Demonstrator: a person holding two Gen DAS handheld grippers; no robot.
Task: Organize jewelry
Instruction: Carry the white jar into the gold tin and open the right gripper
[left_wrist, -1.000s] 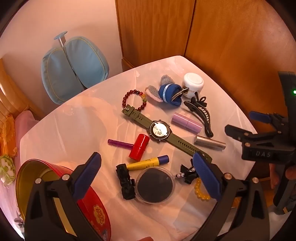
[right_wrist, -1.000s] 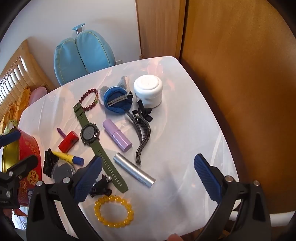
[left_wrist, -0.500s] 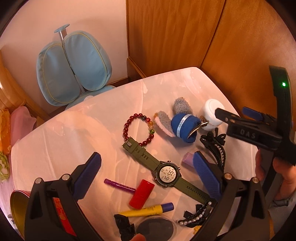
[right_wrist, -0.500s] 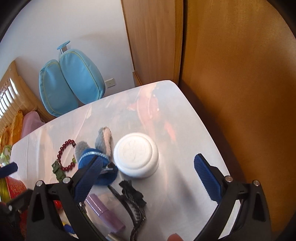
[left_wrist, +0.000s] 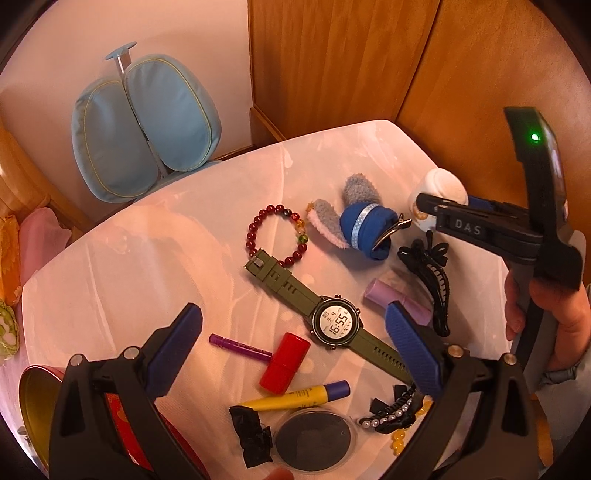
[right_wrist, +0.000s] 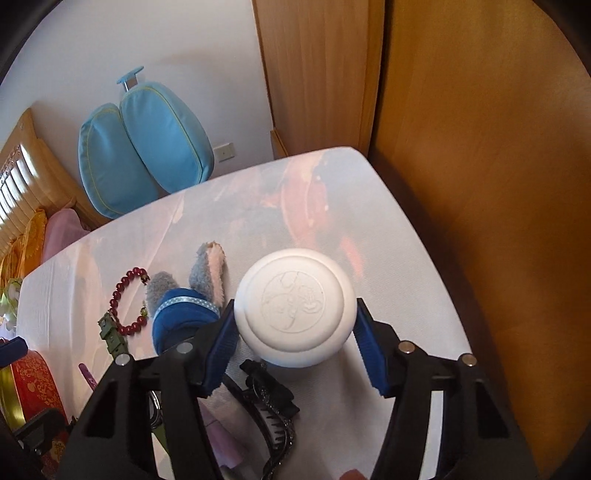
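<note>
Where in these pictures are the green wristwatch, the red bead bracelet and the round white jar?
green wristwatch (left_wrist: 335, 326): left wrist view, on its round dial.
red bead bracelet (left_wrist: 252, 236): left wrist view, on the beads of its left side.
round white jar (right_wrist: 294, 311): right wrist view, on the middle of its embossed lid.

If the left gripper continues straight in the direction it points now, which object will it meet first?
Probably the red cylinder, which lies on the table about midway between the left gripper's open fingers, with the purple stick just beside it. Depth is hard to judge here, so the green watch could also be touched.
</note>
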